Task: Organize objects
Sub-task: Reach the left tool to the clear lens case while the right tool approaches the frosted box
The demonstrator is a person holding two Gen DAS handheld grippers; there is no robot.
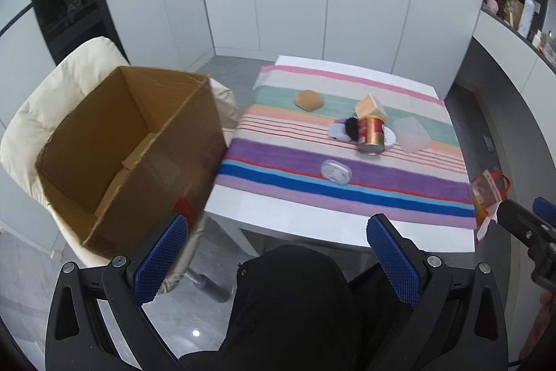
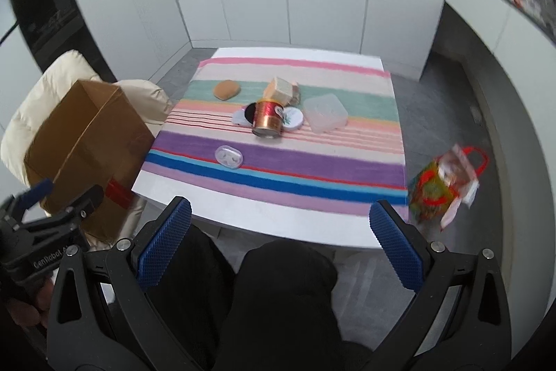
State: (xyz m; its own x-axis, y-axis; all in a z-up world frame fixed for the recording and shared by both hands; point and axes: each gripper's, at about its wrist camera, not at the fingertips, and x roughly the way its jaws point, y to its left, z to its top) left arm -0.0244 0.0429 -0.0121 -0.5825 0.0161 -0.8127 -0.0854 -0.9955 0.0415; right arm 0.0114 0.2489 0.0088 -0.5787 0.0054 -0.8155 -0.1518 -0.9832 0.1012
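On the striped cloth (image 1: pixel 347 190) (image 2: pixel 278 169) lie a bread roll (image 1: pixel 308 100) (image 2: pixel 226 89), a tan cube box (image 1: pixel 370 106) (image 2: pixel 279 88), a red-gold can (image 1: pixel 371 135) (image 2: pixel 268 120) on its side over a white round tin (image 2: pixel 292 120) and a black item (image 1: pixel 351 128), a clear plastic box (image 1: pixel 411 134) (image 2: pixel 325 112) and a small clear oval case (image 1: pixel 336 171) (image 2: pixel 229 156). An open, empty cardboard box (image 1: pixel 132 148) (image 2: pixel 87 141) sits on the chair at left. My left gripper (image 1: pixel 278 252) and right gripper (image 2: pixel 279 244) are open and empty, held before the table's near edge.
A cream padded chair (image 1: pixel 69 82) (image 2: pixel 59 86) bears the box. A colourful bag (image 1: pixel 488 193) (image 2: pixel 441 186) with red handles hangs off the table's right side. The person's dark-clothed knees (image 1: pixel 295 301) (image 2: pixel 285 294) are below the grippers. White cabinets stand behind the table.
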